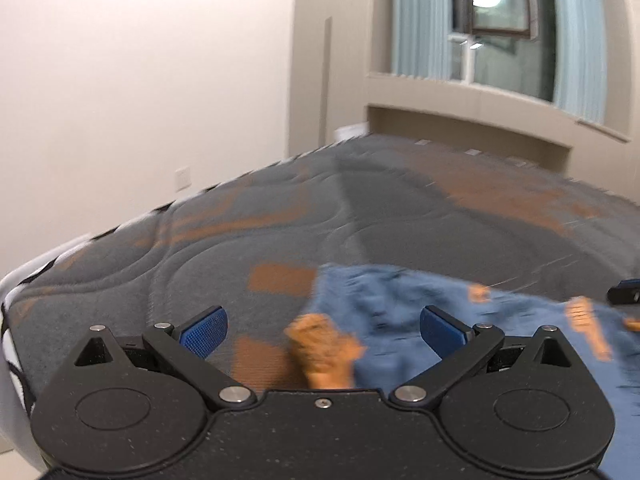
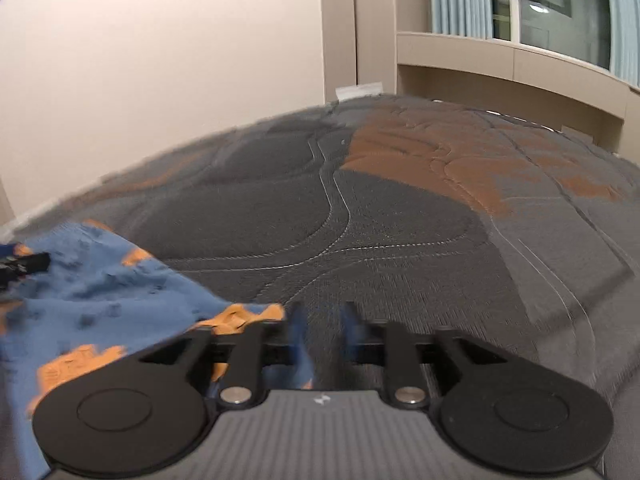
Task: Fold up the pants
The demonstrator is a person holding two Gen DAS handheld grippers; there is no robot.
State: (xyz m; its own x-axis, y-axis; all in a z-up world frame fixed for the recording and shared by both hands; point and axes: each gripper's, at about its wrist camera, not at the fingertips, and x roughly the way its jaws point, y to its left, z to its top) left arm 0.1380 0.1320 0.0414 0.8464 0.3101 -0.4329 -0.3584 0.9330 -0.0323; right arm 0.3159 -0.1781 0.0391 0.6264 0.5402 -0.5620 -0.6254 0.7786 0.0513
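Blue pants (image 1: 420,312) with orange patches lie on a grey and orange quilted mattress (image 1: 280,216). My left gripper (image 1: 324,330) is open, its blue pads wide apart, just above the pants' orange-trimmed left edge. In the right wrist view the pants (image 2: 100,292) lie at the lower left. My right gripper (image 2: 324,332) is blurred; its blue fingers stand a small gap apart over bare mattress (image 2: 400,240), just right of the pants' edge. I cannot tell whether it grips cloth. Each view shows the other gripper's tip at its edge.
The mattress's left edge (image 1: 80,248) drops off near a white wall. A beige ledge (image 2: 500,64) and a curtained window (image 1: 500,28) stand beyond the far end of the mattress.
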